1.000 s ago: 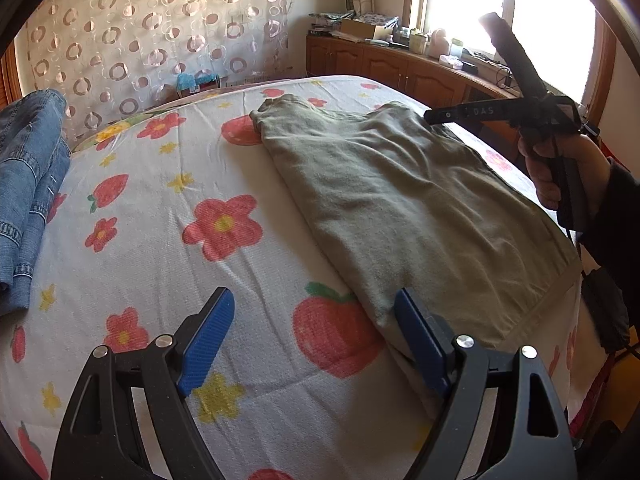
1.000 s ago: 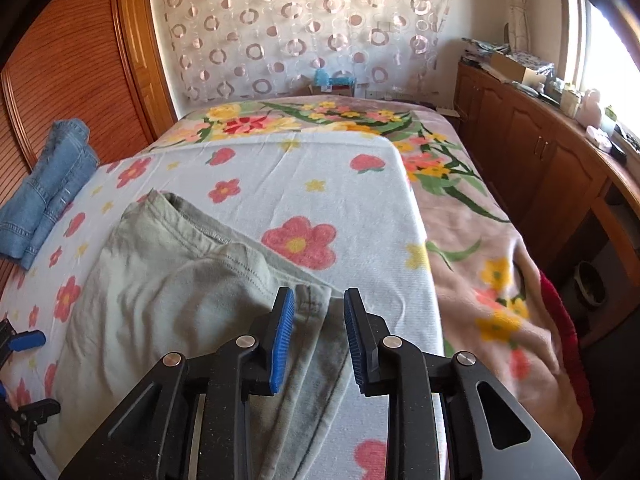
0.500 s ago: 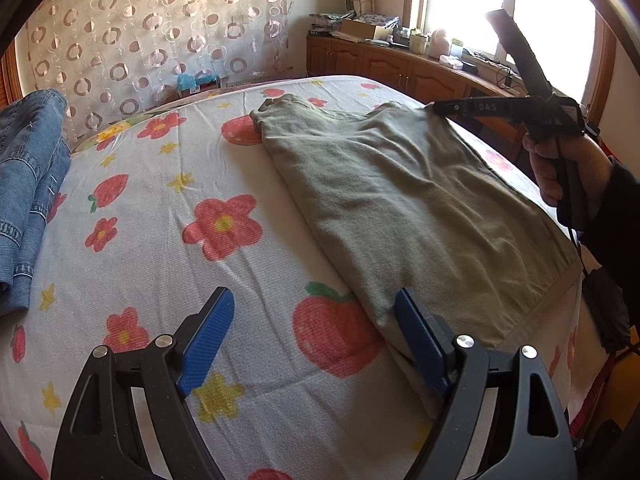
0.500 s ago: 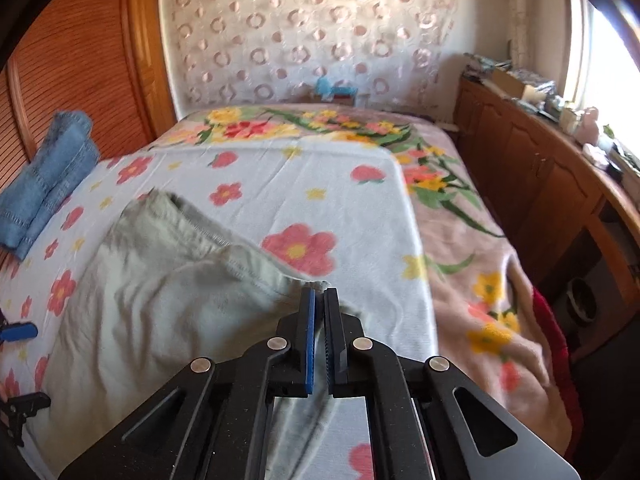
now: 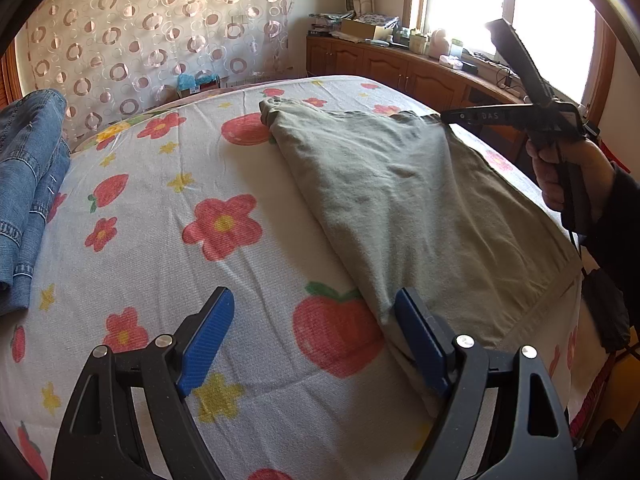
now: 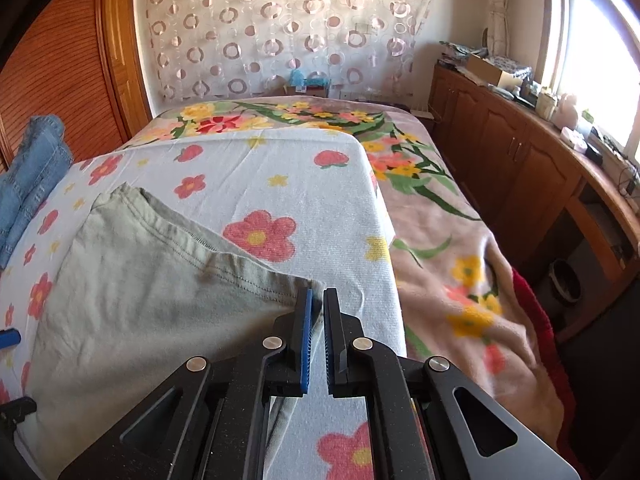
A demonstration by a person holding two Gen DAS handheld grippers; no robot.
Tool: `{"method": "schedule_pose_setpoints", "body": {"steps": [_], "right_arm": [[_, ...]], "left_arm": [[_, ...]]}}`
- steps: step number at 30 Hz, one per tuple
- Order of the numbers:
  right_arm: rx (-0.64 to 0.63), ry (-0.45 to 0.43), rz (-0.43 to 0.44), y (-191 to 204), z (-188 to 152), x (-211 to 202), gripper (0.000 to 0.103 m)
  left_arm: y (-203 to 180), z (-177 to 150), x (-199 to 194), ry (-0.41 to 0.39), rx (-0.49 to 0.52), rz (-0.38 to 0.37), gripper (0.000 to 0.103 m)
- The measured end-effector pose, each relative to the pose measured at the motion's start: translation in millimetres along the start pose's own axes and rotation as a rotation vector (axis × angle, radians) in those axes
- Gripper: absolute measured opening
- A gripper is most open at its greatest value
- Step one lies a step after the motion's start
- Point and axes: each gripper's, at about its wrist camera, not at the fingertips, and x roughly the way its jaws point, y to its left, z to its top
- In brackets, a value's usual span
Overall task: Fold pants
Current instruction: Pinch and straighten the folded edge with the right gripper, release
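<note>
At centre of left wrist frame, on flower-printed white bedsheet: pale green cotton pants, already doubled, flat. Right gripper nearly closed, pinching far corner. Left gripper gaping wide, empty, beside near corner. Further folding judged outstanding.

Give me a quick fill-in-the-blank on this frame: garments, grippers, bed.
1. The right gripper is shut on a corner of the ____ pants.
2. The left gripper hovers with its jaws ____.
3. The folded jeans on the bed are ____ in colour.
4. The white cover under the pants is printed with ____ and strawberries.

Missing words: green; open; blue; flowers
</note>
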Motion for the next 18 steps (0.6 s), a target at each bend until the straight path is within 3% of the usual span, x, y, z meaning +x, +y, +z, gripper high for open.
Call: {"method": "schedule_pose_setpoints", "body": {"steps": [5, 10, 18], "right_arm": [[-0.024, -0.035, 0.029, 11.6, -7.0, -25.4, 0.033], [-0.044, -0.044, 0.106, 25.9, -40.3, -53.1, 0.043], [-0.064, -0.031, 0.179, 43.7, -94.5, -93.0, 0.044]], "left_arm": [[0.1, 0.0, 0.1, 0.000, 0.000, 0.000, 0.083], [0.2, 0.0, 0.2, 0.000, 0.001, 0.000, 0.083], [0.2, 0.0, 0.3, 0.000, 0.001, -0.001, 0.083]]}}
